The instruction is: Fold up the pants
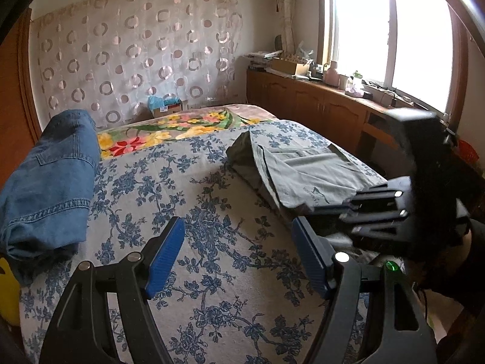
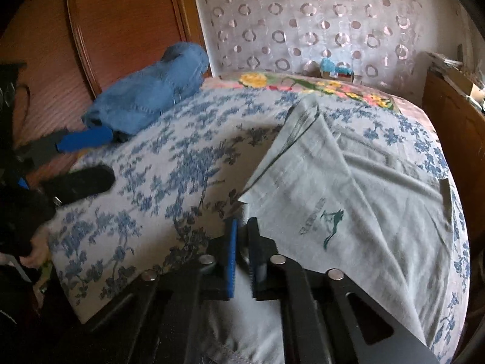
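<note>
Pale grey-green pants (image 2: 348, 200) lie partly folded on the right half of the bed, a small printed logo facing up. My right gripper (image 2: 242, 223) is shut on the pants' near edge, and cloth shows between its blue pads and hangs below them. In the left wrist view the same pants (image 1: 297, 170) lie ahead on the right, with the right gripper (image 1: 351, 206) at their near corner. My left gripper (image 1: 239, 242) stands open over the bare sheet, nothing between its fingers. In the right wrist view the left gripper (image 2: 112, 155) is at the far left.
Folded blue jeans (image 1: 51, 176) rest at the bed's left edge. The bed (image 1: 212, 288) has a blue-flowered sheet, with a bright floral blanket (image 1: 169, 130) farther back. A wooden cabinet (image 1: 318, 106) with clutter runs under the window. A yellow object (image 1: 7, 291) sits at the left.
</note>
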### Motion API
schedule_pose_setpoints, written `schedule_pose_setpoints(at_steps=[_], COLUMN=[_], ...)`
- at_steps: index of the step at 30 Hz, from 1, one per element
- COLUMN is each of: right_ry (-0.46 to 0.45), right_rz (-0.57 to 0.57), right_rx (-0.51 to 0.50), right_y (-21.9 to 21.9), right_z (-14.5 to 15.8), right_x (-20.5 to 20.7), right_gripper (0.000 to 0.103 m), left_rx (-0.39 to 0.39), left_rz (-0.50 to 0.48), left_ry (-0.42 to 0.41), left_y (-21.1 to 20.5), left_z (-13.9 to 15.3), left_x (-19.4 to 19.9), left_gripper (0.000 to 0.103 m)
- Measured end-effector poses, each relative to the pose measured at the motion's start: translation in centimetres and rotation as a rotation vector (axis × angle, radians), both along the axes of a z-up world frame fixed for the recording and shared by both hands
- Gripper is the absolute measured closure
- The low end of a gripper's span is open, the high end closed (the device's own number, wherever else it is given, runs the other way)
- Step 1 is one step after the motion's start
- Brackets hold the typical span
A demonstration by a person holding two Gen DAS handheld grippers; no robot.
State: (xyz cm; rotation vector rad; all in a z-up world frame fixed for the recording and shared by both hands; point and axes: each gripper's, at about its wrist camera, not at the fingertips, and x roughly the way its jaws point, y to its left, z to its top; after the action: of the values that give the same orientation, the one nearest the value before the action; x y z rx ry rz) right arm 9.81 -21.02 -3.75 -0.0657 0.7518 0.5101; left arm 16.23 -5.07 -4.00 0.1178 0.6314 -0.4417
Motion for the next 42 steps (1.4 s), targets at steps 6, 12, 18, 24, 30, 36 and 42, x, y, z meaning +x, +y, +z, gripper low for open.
schedule_pose_setpoints(at_steps=[6,12,18,24,30,36,42], right_ry=[-0.044,-0.069,-0.074,-0.045,-0.025,-0.032,-0.031], right_rz=[-0.046,-0.113,-0.172,-0.192,-0.177,-0.186,-0.214], right_rx=[0.041,0.031,-0.011,-0.033,-0.066,-0.087,-0.087], right_y=[-3.0,-7.0,-9.8,-10.7,-10.9,-11.6,-12.7], right_z=[1.7,2.8,2.8,2.0,2.3,2.7,2.4], right_x=[0.3,1.6,3.7,5.6,6.7,7.3,7.9], right_gripper=[0.098,0.098,0.098,0.098,0.098,0.098,0.098], left_rx=[0.001,0.003,0.014,0.022,0.023,0.026,0.026], left_rz=[-0.004,-0.019,-0.036,-0.027,-0.028,-0.037,-0.037], left_ry=[0.013,0.028,0.045,0.064,0.089,0.099,0.1], left_y=[-0.5,-1.8,-3.1,-3.8,-4.5,-4.9,-4.9], left_z=[-0.2,-0.5,-1.0,-1.6,-2.3,-2.6,-2.6], left_x=[0.6,1.1,1.7,2.6,3.1,3.1,3.1], left_gripper=[0.029,0.029,0.029,0.029,0.029,0.029,0.029])
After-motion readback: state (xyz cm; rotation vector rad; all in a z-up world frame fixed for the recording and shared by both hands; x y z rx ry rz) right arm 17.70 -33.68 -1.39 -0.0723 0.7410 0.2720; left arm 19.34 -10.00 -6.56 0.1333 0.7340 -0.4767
